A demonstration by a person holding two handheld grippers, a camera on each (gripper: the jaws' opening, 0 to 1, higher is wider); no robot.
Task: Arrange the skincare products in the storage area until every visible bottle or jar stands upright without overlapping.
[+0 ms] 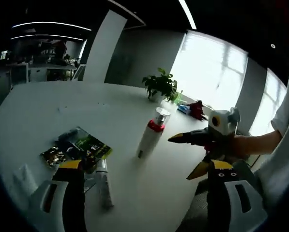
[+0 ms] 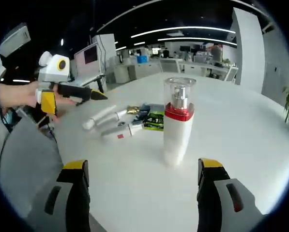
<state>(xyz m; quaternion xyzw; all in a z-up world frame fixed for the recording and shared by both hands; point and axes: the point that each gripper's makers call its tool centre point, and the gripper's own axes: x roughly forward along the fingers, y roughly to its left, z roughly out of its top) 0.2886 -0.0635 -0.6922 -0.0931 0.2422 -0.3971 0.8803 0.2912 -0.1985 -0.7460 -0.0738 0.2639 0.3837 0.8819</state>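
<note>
Out on the open middle of the smooth white counter [image 2: 241, 145] we see a pump bottle [image 2: 177, 123]: a matte white cylinder with a glossy red collar and a clear plastic cap over a silver pump. It stands upright, its long axis vertical and the cap uppermost, well in from every edge. Nearer the person's edge lie two slim white tubes [image 2: 116, 123], flat on their sides, their long axes running roughly along the counter toward a small heap of glossy green and foil sachets [image 1: 79, 147], which they touch. Our right hand-held gripper [image 2: 144, 176] is spread wide with nothing between its yellow-tipped jaws, the bottle standing just beyond them. Our left hand-held gripper [image 1: 146, 174] is likewise spread and empty, hovering over the tubes. By the far edge, close to the bright windows, sits a leafy potted plant [image 1: 160, 86].
</note>
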